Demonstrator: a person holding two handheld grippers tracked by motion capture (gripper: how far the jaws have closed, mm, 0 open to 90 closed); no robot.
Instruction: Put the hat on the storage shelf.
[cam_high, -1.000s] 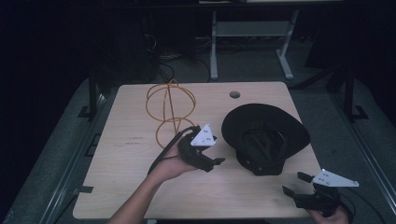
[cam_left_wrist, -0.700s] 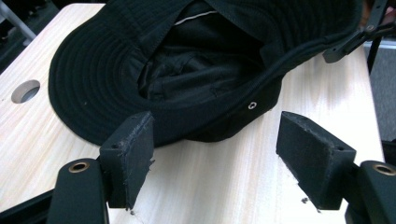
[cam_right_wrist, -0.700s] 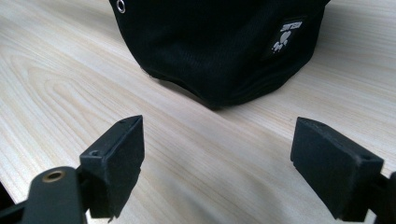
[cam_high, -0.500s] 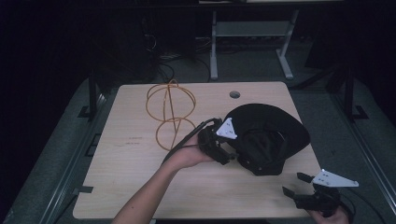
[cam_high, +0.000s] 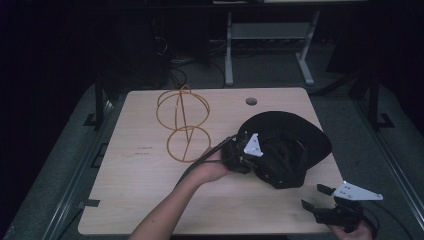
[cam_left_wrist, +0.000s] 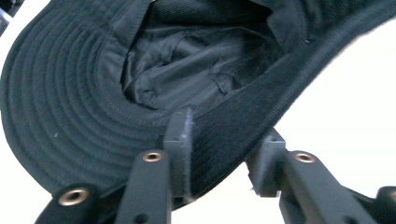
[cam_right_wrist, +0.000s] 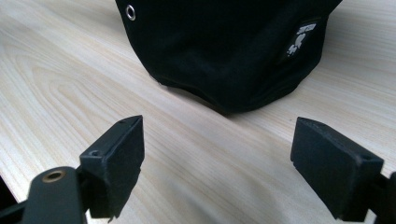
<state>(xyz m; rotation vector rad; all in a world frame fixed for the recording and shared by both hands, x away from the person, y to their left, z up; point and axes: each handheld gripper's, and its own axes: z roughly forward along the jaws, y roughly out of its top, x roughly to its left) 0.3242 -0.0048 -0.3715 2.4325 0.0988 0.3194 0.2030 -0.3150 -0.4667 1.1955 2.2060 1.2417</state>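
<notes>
While my left gripper (cam_high: 248, 161) sits at the near-left edge of the black hat (cam_high: 290, 145), its jaws have just been closing, and the left gripper view shows the hat's stitched brim (cam_left_wrist: 65, 116) running between them. One pad lies against the brim's inner face; the other stands just beside its outer edge, and I cannot tell whether that one touches, so I take the grip as narrowing on the brim rather than fully pinched. The hat lies upside down on the right half of the wooden table (cam_high: 140, 200), its dark lining (cam_left_wrist: 187, 70) facing up. My left hand (cam_high: 212, 170) comes in from the bottom of the high view, with the cable trailing back along it. My right gripper (cam_high: 311, 198) hovers by the table's near-right corner, apart from the hat, its jaws spread wide with nothing between them; its own view looks at the hat's crown (cam_right_wrist: 224, 51) and a small label (cam_right_wrist: 303, 37). An orange wire frame (cam_high: 182, 122) stands on the table to the left of the hat.
</notes>
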